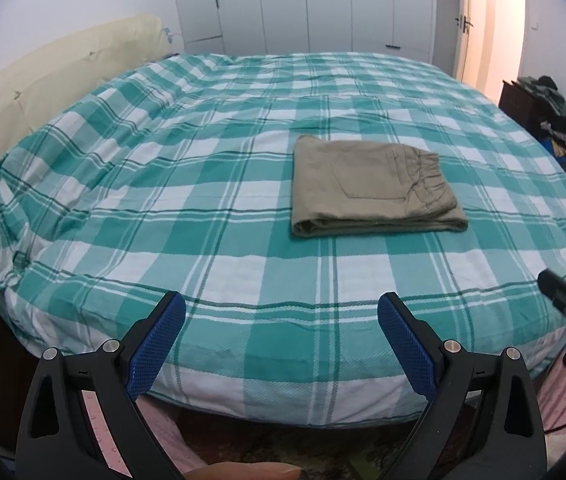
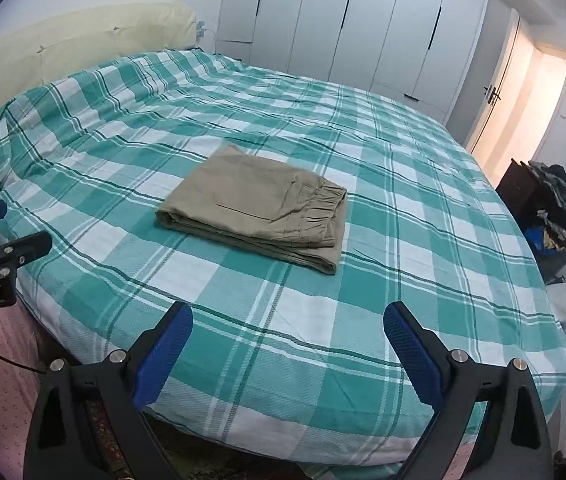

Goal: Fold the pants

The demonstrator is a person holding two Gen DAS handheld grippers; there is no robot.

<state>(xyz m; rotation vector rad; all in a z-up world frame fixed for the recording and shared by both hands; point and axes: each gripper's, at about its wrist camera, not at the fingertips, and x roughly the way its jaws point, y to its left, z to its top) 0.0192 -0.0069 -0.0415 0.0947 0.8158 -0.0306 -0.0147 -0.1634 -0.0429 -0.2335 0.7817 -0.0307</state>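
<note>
since the pants (image 1: 375, 186) already lie as a squared-off khaki packet, the folding looks finished or very nearly so, and what matters now is how that packet would behave if touched. it rests flat on the bed (image 1: 211, 184), toward the middle of the green-and-white checked cover, on the side of the bed away from the cream headboard (image 1: 43, 76) and nearer the doorway side. the gathered waistband forms the packet's edge farthest from the headboard; the layered folded edge faces the foot of the bed, where both tools hang.

the left tool (image 1: 281, 340) is spread wide and holds nothing, hanging at the foot of the bed well short of the pants. the right tool (image 2: 287, 350) is likewise spread and empty, also at the foot edge, apart from the cloth.

the fabric looks like a light woven cotton: soft, limp, not slippery, not fragile. several layers are stacked, so a pinch on the top layer alone would probably peel the fold open. my judgement is that any further lift should take the whole thickness at the folded edge nearest the foot of the bed, one tool near each corner, and keep the packet level, since the elastic waistband end is bulkier and may sag or slide out.
</note>
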